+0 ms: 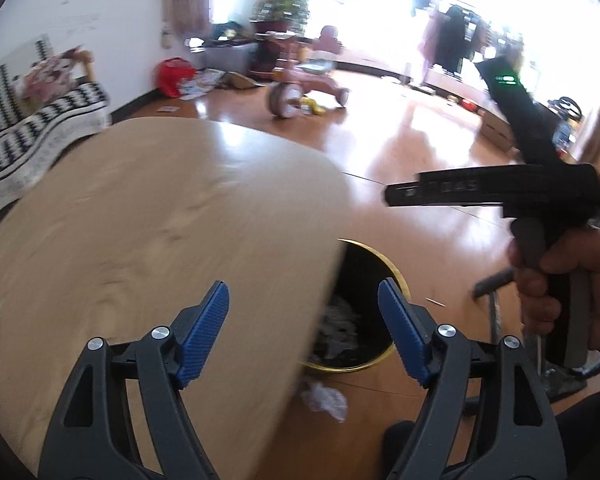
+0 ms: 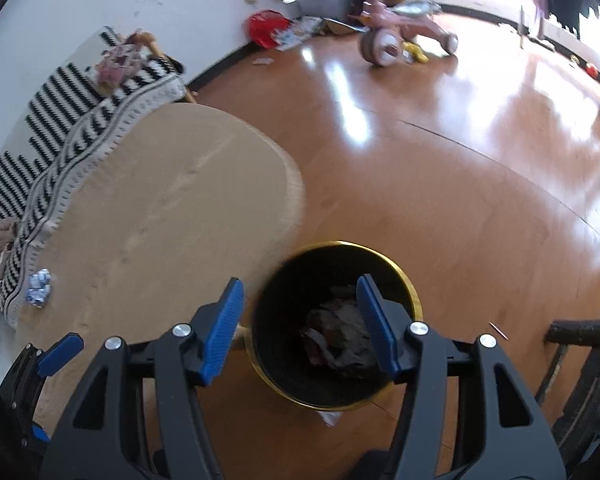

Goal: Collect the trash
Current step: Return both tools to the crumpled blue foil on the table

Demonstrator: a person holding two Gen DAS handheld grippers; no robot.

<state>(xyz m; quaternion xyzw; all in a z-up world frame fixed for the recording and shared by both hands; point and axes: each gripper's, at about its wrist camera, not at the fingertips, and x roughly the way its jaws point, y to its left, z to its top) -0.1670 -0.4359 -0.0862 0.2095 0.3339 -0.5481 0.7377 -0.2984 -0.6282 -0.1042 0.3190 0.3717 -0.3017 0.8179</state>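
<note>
Both grippers, left (image 1: 304,332) & right (image 2: 300,326), jaws apart, empty; crumpled wrapper (image 2: 39,288) on table (image 2: 148,216) looks light, crushable — pinch its bulk.

In the right wrist view, the bin (image 2: 337,326) stood at lower centre on the floor (image 2: 440,184), just right of the table (image 2: 160,216), with crumpled trash (image 2: 340,340) inside it. A wrapper (image 2: 39,288) lay on the table at the left edge. A sofa (image 2: 60,128) was placed behind the table, upper left. A tricycle (image 2: 400,32) was seen at the top.
</note>
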